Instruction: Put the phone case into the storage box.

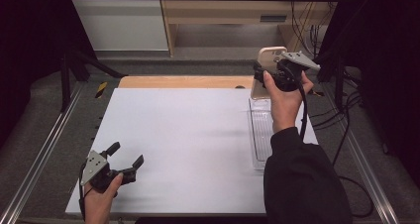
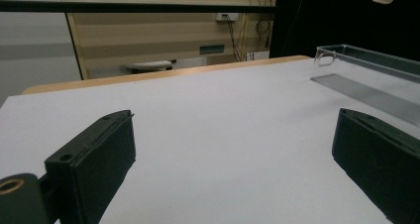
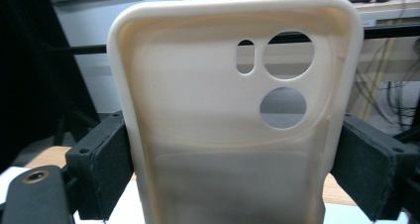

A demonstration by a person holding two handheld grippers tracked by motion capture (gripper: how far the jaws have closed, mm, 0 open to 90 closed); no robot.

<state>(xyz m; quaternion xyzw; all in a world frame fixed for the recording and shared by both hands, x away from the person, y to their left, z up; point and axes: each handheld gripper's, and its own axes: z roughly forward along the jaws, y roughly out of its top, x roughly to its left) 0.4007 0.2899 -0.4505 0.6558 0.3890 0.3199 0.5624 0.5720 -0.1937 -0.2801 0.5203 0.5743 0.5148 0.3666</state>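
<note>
A white sheet covers the worktop point(image 1: 183, 135), its wooden edge showing at the far side before a pale wood cabinet point(image 1: 223, 11) and grey floor. The right gripper point(image 3: 228, 169) clamps its fingers on a cream soft-plastic phone case point(image 3: 223, 135), raised above the clear plastic tray point(image 1: 261, 135). The left gripper point(image 1: 126, 157) rests near the front-left corner, fingers spread wide, empty.
</note>
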